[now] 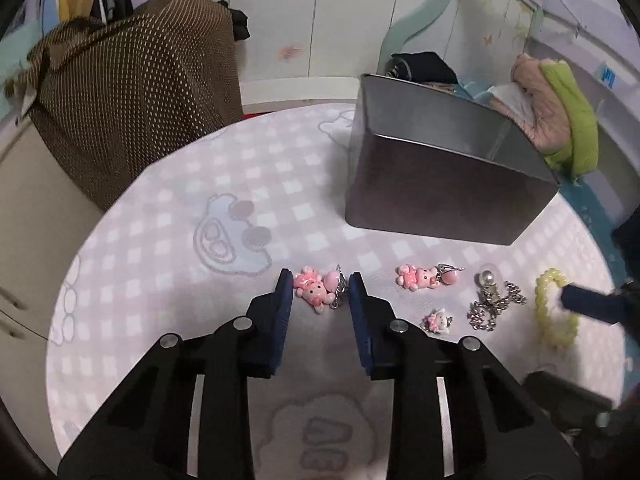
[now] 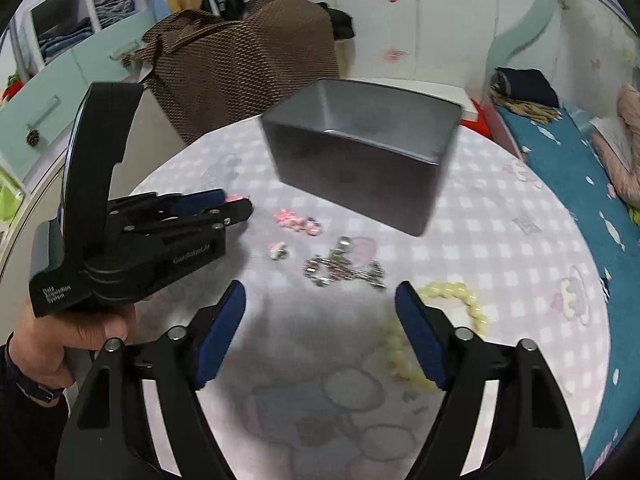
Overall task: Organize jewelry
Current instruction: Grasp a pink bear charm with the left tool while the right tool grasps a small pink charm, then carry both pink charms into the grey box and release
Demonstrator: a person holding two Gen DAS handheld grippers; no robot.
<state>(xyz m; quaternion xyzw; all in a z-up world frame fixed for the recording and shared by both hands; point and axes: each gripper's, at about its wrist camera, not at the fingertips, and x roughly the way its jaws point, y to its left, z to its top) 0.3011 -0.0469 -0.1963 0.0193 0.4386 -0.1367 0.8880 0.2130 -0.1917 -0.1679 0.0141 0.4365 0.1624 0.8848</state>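
step: pick up pink pig charm | left gripper jaws apart, straddling it on the tabletop | right gripper jaws apart near yellow bracelet | tip: lower fully, close on the body rather than the chain, carry to the far tin box

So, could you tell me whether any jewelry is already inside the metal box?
No, the metal box looks empty inside, and the pig charm sits on the table.

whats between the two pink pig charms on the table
Nothing but the left gripper's right fingertip and bare cloth, in the left wrist view, between pig charm and pig charm.
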